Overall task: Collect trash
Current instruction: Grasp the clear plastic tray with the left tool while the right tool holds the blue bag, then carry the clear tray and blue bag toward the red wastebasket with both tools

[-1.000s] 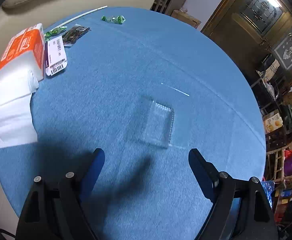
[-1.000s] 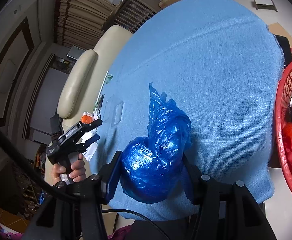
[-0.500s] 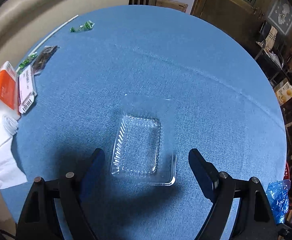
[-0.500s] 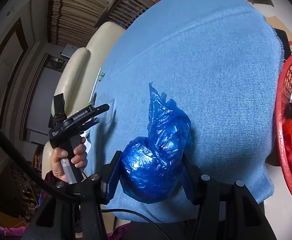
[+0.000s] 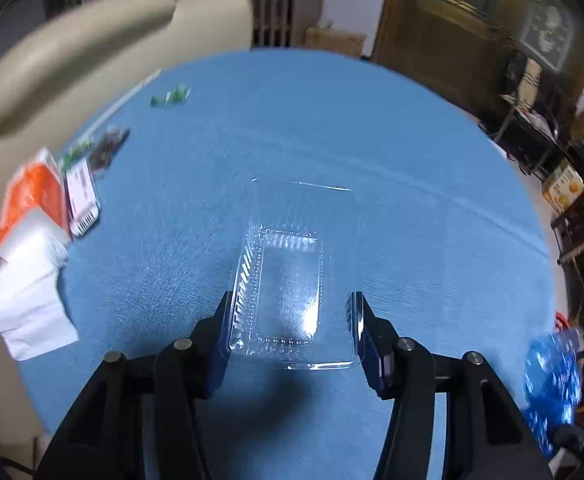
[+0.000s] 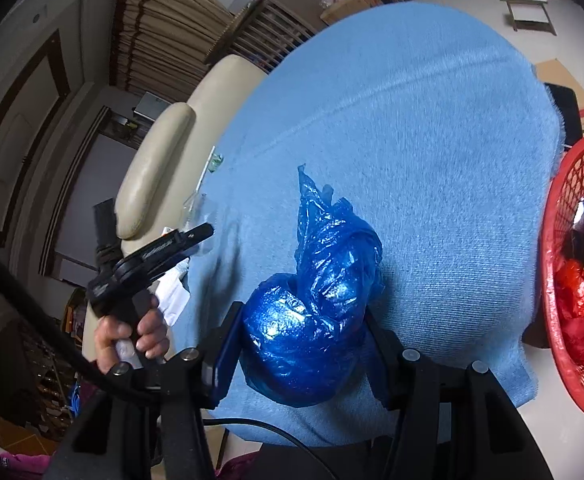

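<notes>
Left gripper [image 5: 294, 322] angled down, fingers closing around clear tray [image 5: 298, 272]; right gripper [image 6: 302, 338] clamps blue bag [image 6: 316, 300].

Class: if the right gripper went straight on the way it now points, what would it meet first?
Carrying the blue plastic bag, the right gripper would probably meet the blue tablecloth first; depth is uncertain.

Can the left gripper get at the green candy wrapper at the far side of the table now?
Probably not yet. The left gripper has the clear plastic tray between its closing jaws, so it is occupied. The blue cloth between it and the green wrapper looks free.
</notes>
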Demonstrator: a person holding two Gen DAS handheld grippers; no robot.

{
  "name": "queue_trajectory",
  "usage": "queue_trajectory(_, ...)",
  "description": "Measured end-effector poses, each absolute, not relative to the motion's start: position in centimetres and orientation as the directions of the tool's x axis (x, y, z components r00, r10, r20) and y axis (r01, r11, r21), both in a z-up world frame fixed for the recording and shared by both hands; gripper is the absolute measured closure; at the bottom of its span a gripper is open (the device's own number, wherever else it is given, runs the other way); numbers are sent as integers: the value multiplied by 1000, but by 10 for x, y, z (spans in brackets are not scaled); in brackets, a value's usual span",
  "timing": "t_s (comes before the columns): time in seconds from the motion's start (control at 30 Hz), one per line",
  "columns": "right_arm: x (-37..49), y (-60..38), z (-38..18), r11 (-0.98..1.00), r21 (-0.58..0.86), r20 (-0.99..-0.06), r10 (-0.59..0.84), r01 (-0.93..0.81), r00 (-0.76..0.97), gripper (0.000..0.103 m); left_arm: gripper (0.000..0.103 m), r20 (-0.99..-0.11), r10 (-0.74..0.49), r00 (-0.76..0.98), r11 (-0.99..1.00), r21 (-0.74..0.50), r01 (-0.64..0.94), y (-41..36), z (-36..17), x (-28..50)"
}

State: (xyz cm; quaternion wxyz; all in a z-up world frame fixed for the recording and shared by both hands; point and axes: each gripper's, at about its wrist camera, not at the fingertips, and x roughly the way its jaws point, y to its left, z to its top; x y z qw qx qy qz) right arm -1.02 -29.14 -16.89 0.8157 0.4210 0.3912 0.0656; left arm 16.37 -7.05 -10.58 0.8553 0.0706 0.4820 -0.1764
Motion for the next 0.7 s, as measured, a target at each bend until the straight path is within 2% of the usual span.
queue_trajectory(0.37, -58, -316, -137, 663, 717, -545, 344, 214, 764, 45, 46, -746, -284, 602, 855, 88, 512, -119, -40, 54)
queue_trajectory(0.7, -110, -337, -114, 704, 669, -536, 237, 237, 810, 45, 46, -711, -350, 610, 780, 140, 610, -153, -23, 4)
